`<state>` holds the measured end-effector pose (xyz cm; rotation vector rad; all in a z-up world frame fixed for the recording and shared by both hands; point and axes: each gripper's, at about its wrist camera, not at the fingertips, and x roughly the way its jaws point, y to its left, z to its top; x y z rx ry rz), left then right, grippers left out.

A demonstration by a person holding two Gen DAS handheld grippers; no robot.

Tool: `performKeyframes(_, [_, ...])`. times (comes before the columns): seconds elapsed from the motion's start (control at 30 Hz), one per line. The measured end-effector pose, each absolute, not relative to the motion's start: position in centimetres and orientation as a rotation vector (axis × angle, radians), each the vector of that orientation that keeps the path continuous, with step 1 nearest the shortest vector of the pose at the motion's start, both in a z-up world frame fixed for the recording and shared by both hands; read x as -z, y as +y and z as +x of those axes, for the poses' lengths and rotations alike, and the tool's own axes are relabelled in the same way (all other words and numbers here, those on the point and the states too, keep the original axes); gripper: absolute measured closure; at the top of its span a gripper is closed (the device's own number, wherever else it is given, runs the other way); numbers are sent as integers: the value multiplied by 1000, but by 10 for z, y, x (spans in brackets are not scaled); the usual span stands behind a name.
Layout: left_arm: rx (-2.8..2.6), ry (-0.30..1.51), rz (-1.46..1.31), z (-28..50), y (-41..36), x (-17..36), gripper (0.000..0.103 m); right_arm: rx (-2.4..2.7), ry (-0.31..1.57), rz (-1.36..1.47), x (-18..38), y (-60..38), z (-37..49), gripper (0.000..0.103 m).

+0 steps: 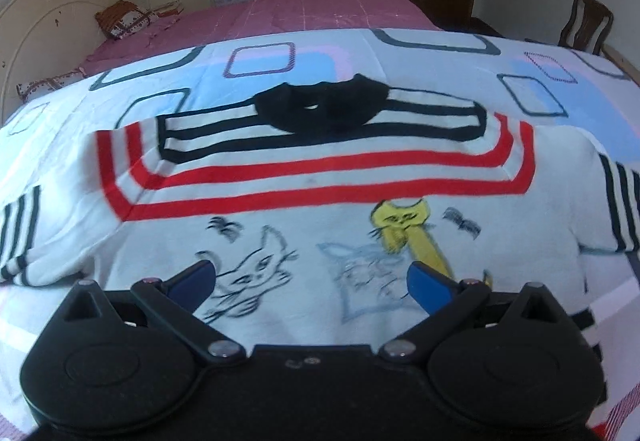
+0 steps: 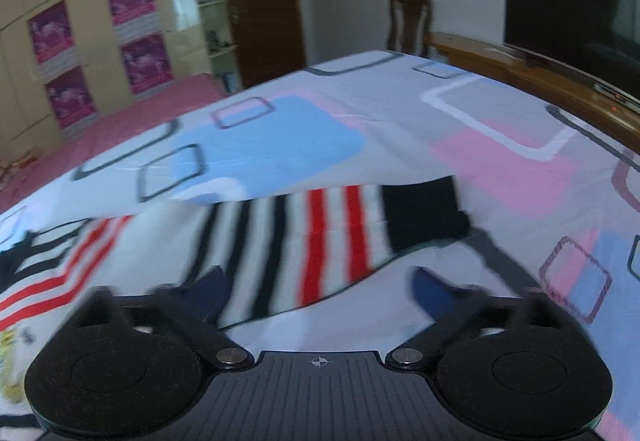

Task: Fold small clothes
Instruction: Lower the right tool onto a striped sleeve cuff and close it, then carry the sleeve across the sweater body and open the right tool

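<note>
My left gripper (image 1: 312,279) hovers wide open over the cat drawings on the white sweater (image 1: 320,177), spread flat mid-bedspread (image 1: 540,97), black collar toward the far edge.

Left wrist cam sits low over the sweater (image 1: 312,169) front, facing its collar; right cam hovers by a sleeve (both catch the wardrobe).

Sweater (image 1: 320,177) spread flat mid-bed, bare patterned sheet (image 2: 280,137) beyond its collar and right sleeve (image 2: 344,237), wooden footboard (image 2: 520,69) bounding the far right edge
</note>
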<state>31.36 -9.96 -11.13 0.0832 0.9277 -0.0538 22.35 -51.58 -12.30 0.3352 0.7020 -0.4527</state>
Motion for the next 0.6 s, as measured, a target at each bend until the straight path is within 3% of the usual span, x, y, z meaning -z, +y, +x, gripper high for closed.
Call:
performKeyframes(0.3, [21,944,123,332,-117,121,2,489,747,474,161,-575,248,34])
performKeyframes(0.37, [17,949,128,335,-117,123,3,504,735,487,164,-581,252,50])
performKeyframes(0.43, [14,946,138,336,-116,124,5,510,710,514,165,-588,254,55])
performKeyframes(0.53, [6,962,139,339,-114,127,16,514,676,551,164,-596,256,90])
performKeyframes(0.6, [26,976,120,341,-111,129,29,508,650,553,163,-596,259,91])
